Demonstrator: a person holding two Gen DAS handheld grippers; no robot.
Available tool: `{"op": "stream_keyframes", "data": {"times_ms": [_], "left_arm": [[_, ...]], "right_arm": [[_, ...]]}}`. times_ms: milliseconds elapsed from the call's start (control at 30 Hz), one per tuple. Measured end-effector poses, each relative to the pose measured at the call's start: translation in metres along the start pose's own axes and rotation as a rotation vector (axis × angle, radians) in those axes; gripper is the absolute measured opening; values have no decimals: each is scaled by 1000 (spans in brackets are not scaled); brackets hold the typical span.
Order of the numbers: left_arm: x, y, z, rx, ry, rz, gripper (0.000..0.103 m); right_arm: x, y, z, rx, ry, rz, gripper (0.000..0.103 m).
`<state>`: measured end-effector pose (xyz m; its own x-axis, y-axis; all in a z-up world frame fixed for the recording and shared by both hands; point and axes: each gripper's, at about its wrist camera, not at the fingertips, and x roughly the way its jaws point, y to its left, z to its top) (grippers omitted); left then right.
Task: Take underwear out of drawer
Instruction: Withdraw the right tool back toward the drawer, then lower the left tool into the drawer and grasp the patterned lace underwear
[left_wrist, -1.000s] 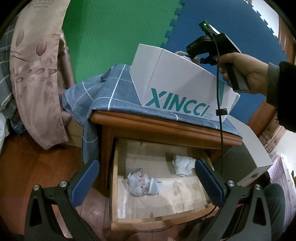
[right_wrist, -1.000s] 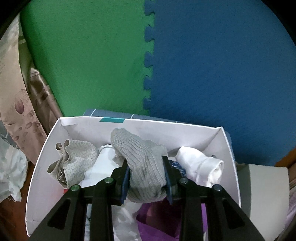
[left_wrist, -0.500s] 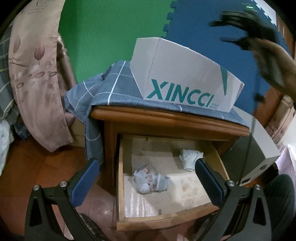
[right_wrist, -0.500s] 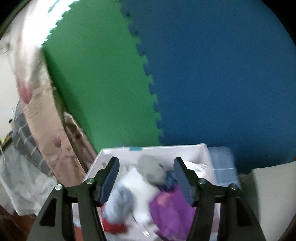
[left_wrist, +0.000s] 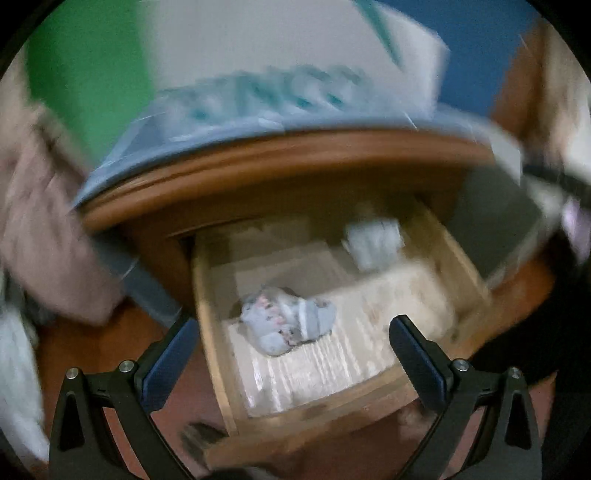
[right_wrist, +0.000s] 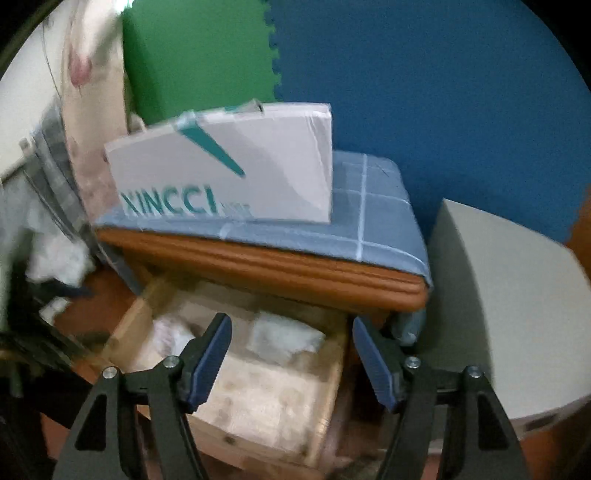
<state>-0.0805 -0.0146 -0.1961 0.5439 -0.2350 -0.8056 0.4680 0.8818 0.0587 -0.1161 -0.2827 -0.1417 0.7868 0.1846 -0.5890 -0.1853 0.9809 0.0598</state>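
Note:
The wooden drawer (left_wrist: 458, 258) of the nightstand stands pulled open. A crumpled light-blue patterned underwear (left_wrist: 286, 319) lies in its front left part and a white one (left_wrist: 373, 242) at the back right. My left gripper (left_wrist: 291, 354) is open and empty, just above the blue piece. My right gripper (right_wrist: 291, 350) is open and empty above the drawer (right_wrist: 325, 417), over the white underwear (right_wrist: 284, 338); the pale patterned piece (right_wrist: 171, 332) lies left of it. Both views are blurred.
A white XINCCI box (right_wrist: 229, 166) stands on the blue checked cloth (right_wrist: 373, 206) on the nightstand top. A grey-white box (right_wrist: 513, 310) stands to the right of the nightstand. Pink floral fabric (left_wrist: 40, 229) hangs at the left. Green and blue foam mats cover the wall.
My right gripper let go of the grey garment in the box, opened, and dropped down toward the drawer. My left gripper moved closer to the drawer.

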Motion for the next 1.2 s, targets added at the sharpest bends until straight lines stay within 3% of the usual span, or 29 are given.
{"op": "stream_keyframes", "data": {"times_ms": [67,133,200,267,333,400,467,600,767,933,1067,1100,1200], "left_arm": [[21,-8,5,41,49,37,102],[44,-6,11,0,109,51,102],[59,-2,15,-52,117,69,102],[69,-1,18,-40,126,81,102],[82,-4,22,44,172,103,102],[88,-16,24,226,203,106,102],[89,-27,23,385,221,55,102],[93,-35,14,590,292,-148,103],[102,-26,19,580,265,-254,103],[122,-18,16,589,251,-214,100],[132,-18,2,716,237,-116,96],[138,-20,-2,754,248,-82,91],[154,-18,-6,725,313,-92,87]], "right_arm": [[6,-4,-4,10,21,4,70],[11,-6,-4,31,50,31,70],[10,-7,-6,44,53,59,70],[7,-4,-6,23,40,69,70],[4,0,-8,3,39,77,70],[7,2,-9,-7,54,99,70],[10,5,-10,-16,73,113,70],[14,9,-11,-30,92,127,70],[18,14,-14,-53,111,123,70],[27,16,-18,-57,143,121,70],[37,21,-20,-61,175,132,70],[40,23,-21,-67,182,138,70],[44,33,-22,-100,198,145,70]]}}
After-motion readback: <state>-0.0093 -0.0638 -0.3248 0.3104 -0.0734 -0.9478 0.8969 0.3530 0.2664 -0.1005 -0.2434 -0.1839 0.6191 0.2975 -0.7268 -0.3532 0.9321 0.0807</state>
